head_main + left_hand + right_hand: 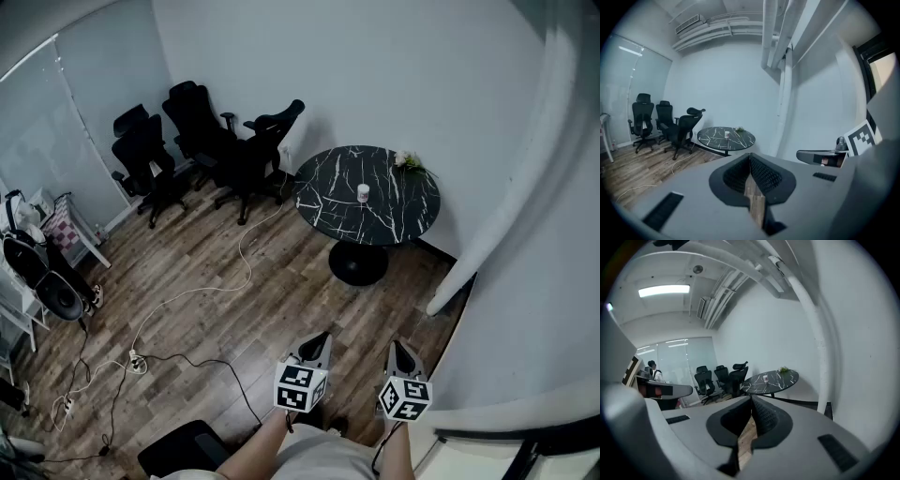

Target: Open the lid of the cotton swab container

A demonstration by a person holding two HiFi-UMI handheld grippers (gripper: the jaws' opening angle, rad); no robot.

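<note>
The cotton swab container [364, 193] is a small white pot with a pinkish band, standing near the middle of a round black marble table [328, 202]. It also shows far off in the left gripper view, the container [726, 135], and in the right gripper view, the container [765, 378]. My left gripper [321, 339] and right gripper [400, 348] are held low in front of the person, well short of the table. Both are shut with nothing between the jaws. The left gripper [750, 155] and right gripper [751, 399] point toward the table.
Three black office chairs [202, 131] stand left of the table. A small plant [408, 161] sits at the table's far edge. White and black cables [192, 295] trail over the wooden floor. A white pipe [511, 187] runs down the right wall.
</note>
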